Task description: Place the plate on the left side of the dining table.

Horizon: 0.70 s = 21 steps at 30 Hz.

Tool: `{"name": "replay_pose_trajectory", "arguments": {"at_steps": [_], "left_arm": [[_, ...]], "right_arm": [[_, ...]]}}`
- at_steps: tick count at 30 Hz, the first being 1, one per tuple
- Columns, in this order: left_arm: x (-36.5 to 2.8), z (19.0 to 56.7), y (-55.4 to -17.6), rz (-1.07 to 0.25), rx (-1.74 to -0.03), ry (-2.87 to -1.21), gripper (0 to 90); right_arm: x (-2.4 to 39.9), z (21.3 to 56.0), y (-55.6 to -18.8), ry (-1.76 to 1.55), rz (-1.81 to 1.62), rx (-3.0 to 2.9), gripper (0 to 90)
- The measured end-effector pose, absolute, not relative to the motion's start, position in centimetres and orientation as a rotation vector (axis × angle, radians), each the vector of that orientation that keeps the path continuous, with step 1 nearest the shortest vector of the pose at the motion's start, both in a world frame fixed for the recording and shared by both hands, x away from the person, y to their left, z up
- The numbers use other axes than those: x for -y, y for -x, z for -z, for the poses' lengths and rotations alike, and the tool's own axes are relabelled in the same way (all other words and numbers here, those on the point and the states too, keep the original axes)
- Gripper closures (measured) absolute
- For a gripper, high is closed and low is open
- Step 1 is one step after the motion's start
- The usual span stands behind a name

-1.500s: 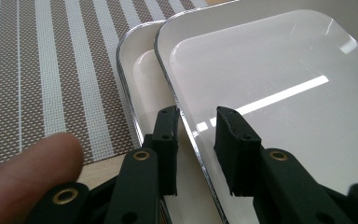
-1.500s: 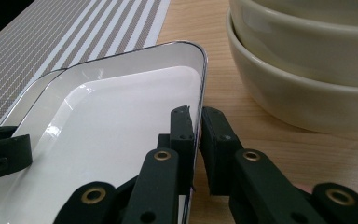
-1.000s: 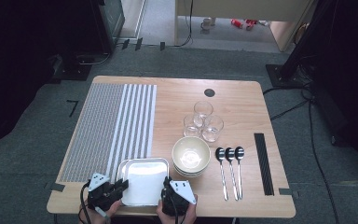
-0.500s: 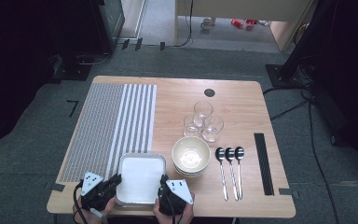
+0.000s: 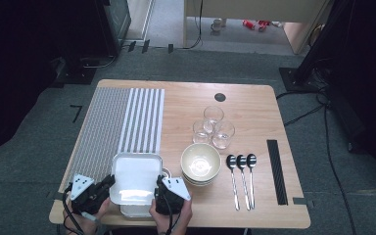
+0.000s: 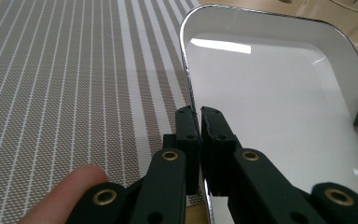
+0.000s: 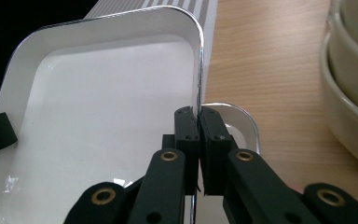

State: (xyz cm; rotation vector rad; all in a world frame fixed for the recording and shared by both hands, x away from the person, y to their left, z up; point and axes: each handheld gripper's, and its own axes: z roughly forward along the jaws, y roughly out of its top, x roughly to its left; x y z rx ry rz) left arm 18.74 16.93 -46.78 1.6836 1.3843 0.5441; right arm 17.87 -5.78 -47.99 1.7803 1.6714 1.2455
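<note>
Pinching opposite rims, the left gripper [image 5: 106, 185] and right gripper [image 5: 159, 192] have their fingers shut tight on the top white tray [image 5: 136, 177], lifted level off the tray beneath [image 5: 136, 211], just left of the stacked bowls [image 5: 200, 164].

High cam looks down; both gripper cams close, sharing white tray [image 5: 136, 177]

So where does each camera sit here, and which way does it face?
High view: above the person's side of the table, facing forward and down; hands and both grippers at the bottom edge.
Left gripper view: rides the left gripper, looking along jaws shut on the tray rim; a fingertip shows.
Right gripper view: rides the right gripper, jaws shut on the opposite rim.
Both gripper views share the tray.
</note>
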Motion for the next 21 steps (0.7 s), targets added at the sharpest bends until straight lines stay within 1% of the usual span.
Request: {"name": "replay_pose_trajectory", "arguments": {"at_steps": [17, 21], "left_arm": [[-19.2, 44.6, -21.6, -0.605, -1.399, -1.649, 87.9], [-19.5, 44.4, -22.6, -0.599, -1.405, -1.635, 88.2]], "right_arm": [[3.5, 45.8, -21.7, -1.745, -1.29, -1.718, 87.6], [3.3, 45.5, -22.7, -1.746, -1.299, -1.724, 87.7]]}}
